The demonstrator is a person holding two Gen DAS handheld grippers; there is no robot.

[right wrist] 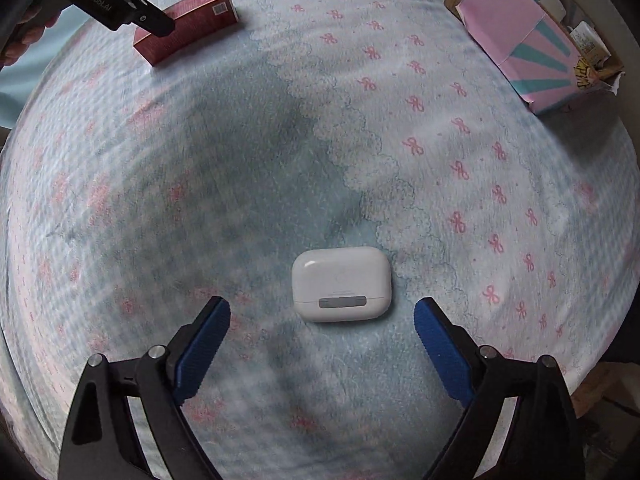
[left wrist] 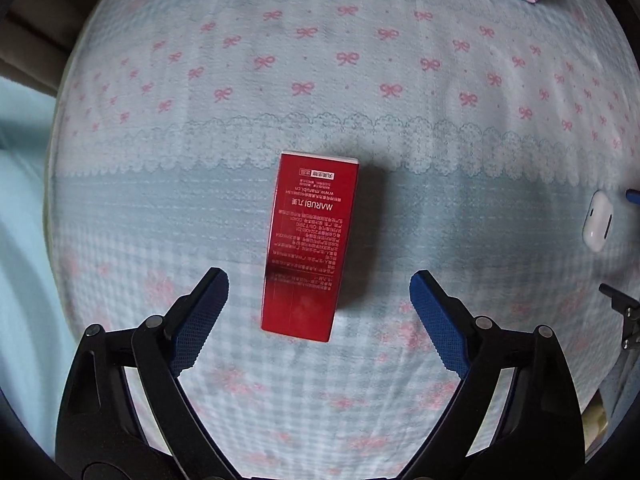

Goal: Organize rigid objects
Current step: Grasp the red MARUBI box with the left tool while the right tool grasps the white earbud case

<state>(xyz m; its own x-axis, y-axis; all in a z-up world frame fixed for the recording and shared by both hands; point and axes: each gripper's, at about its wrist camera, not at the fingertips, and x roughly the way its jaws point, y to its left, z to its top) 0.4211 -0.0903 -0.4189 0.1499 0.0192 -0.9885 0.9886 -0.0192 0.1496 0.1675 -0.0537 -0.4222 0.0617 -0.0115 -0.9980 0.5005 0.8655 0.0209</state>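
The left gripper [left wrist: 319,280] hovers with its jaws spread wide, the near end of the red box [left wrist: 310,246] lying between them and touching neither; that straddle looks set for a pinch across the box's narrow width; the box lies flat on the cloth [left wrist: 360,80], its long axis running away from the camera, glossy red with small white print and the word MARUBI reading upside down; it looks like a stiff carton with a pale edge at its far end; the right gripper [right wrist: 322,312] likewise has its jaws spread and holds nothing, with the earbud case [right wrist: 341,284] just ahead, centred between them, apart from both; the case is smooth white with rounded corners, a grey strip on its near face, lying flat; in the left view it shows at the right edge, well apart from the box; the cloth is pale blue check with pink bows and a lace band; at the far right corner sits a pink carton [right wrist: 532,40] with teal rays, other items behind it, likely where the things are to go; nothing is lifted yet, so the sorting seems barely begun
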